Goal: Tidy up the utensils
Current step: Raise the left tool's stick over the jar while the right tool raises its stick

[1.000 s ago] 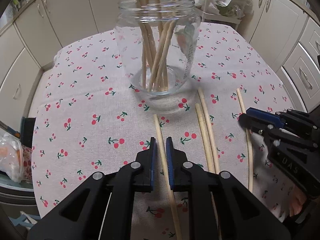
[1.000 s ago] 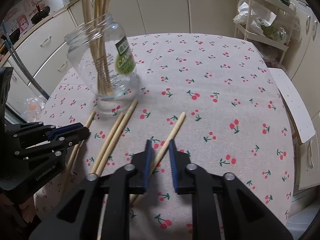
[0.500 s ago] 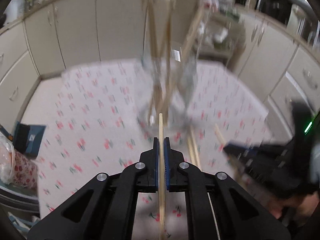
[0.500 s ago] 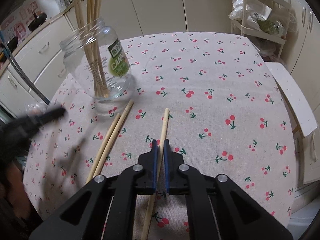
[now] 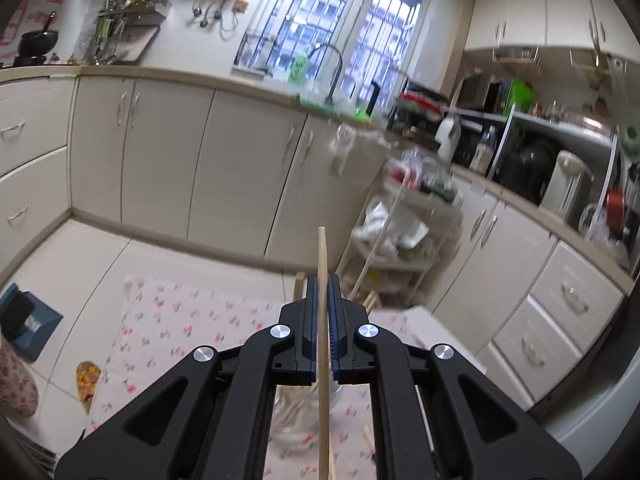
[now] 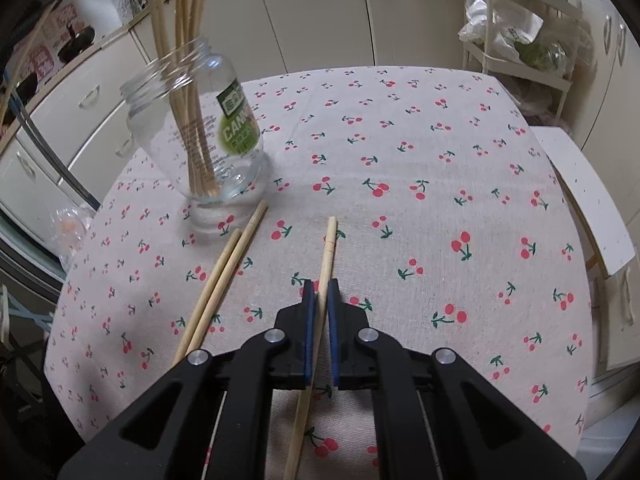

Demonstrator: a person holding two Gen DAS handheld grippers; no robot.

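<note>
My left gripper [image 5: 322, 284] is shut on a wooden chopstick [image 5: 322, 256], raised high over the table, its tip toward the kitchen cabinets. Below it, the glass jar [image 5: 292, 412] with chopsticks shows blurred between the arms. In the right wrist view my right gripper [image 6: 321, 286] is shut on another chopstick [image 6: 328, 248] that lies on the cherry-print tablecloth [image 6: 420, 152]. A glass jar [image 6: 200, 136] with a green label holds several chopsticks at the left. Two loose chopsticks [image 6: 228, 264] lie side by side between the jar and my right gripper.
White cabinets [image 5: 160, 160] and a countertop ring the room. A wire rack [image 6: 520, 24] with bags stands past the table's far right corner. A white chair seat [image 6: 588, 200] sits at the table's right edge. A bag [image 6: 68, 224] lies off the left edge.
The left gripper closed on a chopstick and lifted it high, tilting toward level. The right gripper closed on its chopstick and stayed low. The left gripper has left the right wrist view.
</note>
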